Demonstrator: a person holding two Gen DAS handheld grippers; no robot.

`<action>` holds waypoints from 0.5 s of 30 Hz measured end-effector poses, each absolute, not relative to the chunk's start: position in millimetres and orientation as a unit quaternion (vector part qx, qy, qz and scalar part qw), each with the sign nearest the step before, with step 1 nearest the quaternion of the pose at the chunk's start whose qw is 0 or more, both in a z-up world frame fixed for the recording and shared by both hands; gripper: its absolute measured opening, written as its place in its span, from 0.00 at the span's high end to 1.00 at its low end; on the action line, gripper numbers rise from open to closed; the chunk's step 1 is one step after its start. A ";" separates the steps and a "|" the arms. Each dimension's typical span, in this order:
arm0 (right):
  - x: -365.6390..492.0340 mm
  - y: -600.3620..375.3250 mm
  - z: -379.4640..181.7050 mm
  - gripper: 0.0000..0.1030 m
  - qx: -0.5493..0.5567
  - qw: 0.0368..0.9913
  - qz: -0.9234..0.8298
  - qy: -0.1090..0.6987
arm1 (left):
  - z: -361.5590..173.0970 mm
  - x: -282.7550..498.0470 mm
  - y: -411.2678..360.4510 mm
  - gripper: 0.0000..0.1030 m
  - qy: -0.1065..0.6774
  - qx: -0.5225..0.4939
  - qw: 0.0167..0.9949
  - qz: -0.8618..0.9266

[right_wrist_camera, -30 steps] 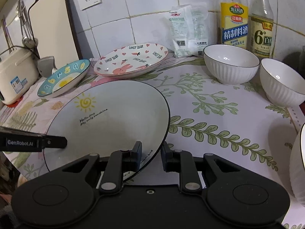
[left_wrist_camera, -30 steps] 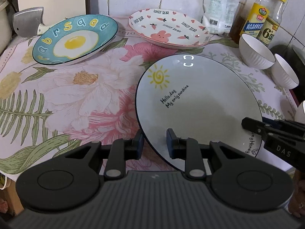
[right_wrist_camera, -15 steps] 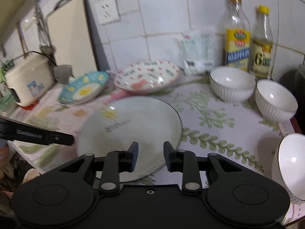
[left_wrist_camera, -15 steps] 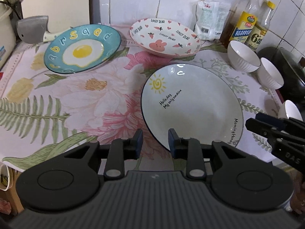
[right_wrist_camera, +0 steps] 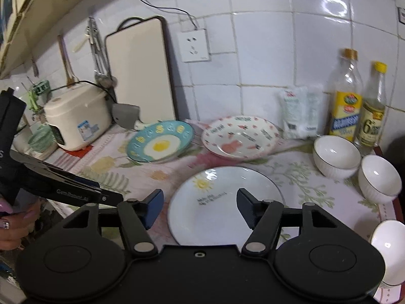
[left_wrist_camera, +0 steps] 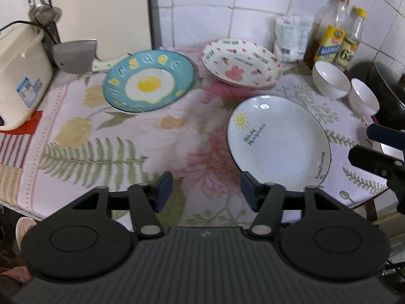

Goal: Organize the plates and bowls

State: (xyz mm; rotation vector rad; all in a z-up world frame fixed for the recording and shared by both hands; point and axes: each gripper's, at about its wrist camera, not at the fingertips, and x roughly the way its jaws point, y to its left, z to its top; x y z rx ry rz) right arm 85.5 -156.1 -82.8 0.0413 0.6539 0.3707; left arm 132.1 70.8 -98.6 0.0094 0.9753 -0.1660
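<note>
A white plate with a sun drawing [left_wrist_camera: 278, 139] [right_wrist_camera: 222, 202] lies flat on the floral cloth. Behind it rest a blue fried-egg plate [left_wrist_camera: 149, 84] [right_wrist_camera: 160, 144] and a pink bear plate [left_wrist_camera: 240, 62] [right_wrist_camera: 240, 136]. Two white bowls [left_wrist_camera: 330, 78] [right_wrist_camera: 336, 155] stand at the right, and a third white bowl [right_wrist_camera: 391, 248] at the near right edge. My left gripper [left_wrist_camera: 206, 190] hovers above the cloth left of the sun plate, its jaws opening with nothing between them. Raised over the sun plate's near edge, my right gripper [right_wrist_camera: 200, 209] has opening, empty jaws too.
A rice cooker [right_wrist_camera: 76, 119], a cleaver [left_wrist_camera: 76, 55] and a cutting board [right_wrist_camera: 140, 71] stand at the back left. Two bottles [right_wrist_camera: 346, 96] and a white packet [right_wrist_camera: 300, 111] line the tiled wall. A dark pot [left_wrist_camera: 379, 86] sits at the far right.
Both grippers let go of the sun plate's rim, rose and pulled back, and their jaws spread wide. The plate now lies flat on the cloth.
</note>
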 end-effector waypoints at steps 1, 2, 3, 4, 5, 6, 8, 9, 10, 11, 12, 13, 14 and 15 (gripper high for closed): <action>85.6 -152.2 -81.0 0.31 0.021 0.929 0.190 0.317 | -95.2 131.9 75.5 0.34 0.465 0.002 0.882 -0.076; 87.4 -147.0 -81.0 0.31 0.017 0.926 0.201 0.318 | -92.7 132.3 79.5 0.33 0.463 0.001 0.883 -0.073; 89.6 -141.9 -82.3 0.31 0.011 0.924 0.207 0.320 | -90.3 132.7 83.5 0.33 0.462 0.001 0.884 -0.070; 91.7 -136.9 -83.6 0.31 0.006 0.923 0.212 0.321 | -88.5 133.9 86.6 0.30 0.462 0.002 0.885 -0.067; 92.5 -132.8 -85.0 0.31 0.002 0.922 0.216 0.321 | -86.7 135.3 90.7 0.29 0.460 0.003 0.885 -0.063; 95.9 -127.8 -86.3 0.31 0.002 0.920 0.223 0.323 | -85.4 136.3 93.8 0.29 0.459 0.005 0.886 -0.060; 99.5 -119.2 -85.9 0.31 0.004 0.918 0.234 0.321 | -83.9 140.2 100.6 0.26 0.457 0.011 0.888 -0.052; 102.1 -114.9 -84.9 0.31 0.003 0.918 0.239 0.318 | -83.7 142.7 104.1 0.24 0.457 0.014 0.888 -0.047; 103.5 -110.4 -83.5 0.31 0.001 0.917 0.243 0.315 | -83.5 144.9 107.6 0.24 0.457 0.016 0.888 -0.043; 106.8 -104.8 -81.6 0.31 -0.001 0.917 0.249 0.311 | -83.2 147.2 111.2 0.24 0.456 0.017 0.889 -0.039; 109.7 -100.9 -80.5 0.31 -0.003 0.917 0.253 0.307 | -82.9 149.5 115.0 0.24 0.454 0.018 0.890 -0.037; 113.1 -96.9 -79.6 0.31 -0.002 0.917 0.257 0.305 | -82.9 151.9 118.8 0.23 0.452 0.019 0.891 -0.034; 117.7 -94.6 -79.2 0.31 0.002 0.916 0.261 0.304 | -82.8 154.4 122.4 0.23 0.450 0.018 0.892 -0.031; 123.0 -91.7 -79.0 0.31 0.008 0.916 0.263 0.303 | -82.7 157.0 126.2 0.22 0.447 0.015 0.894 -0.028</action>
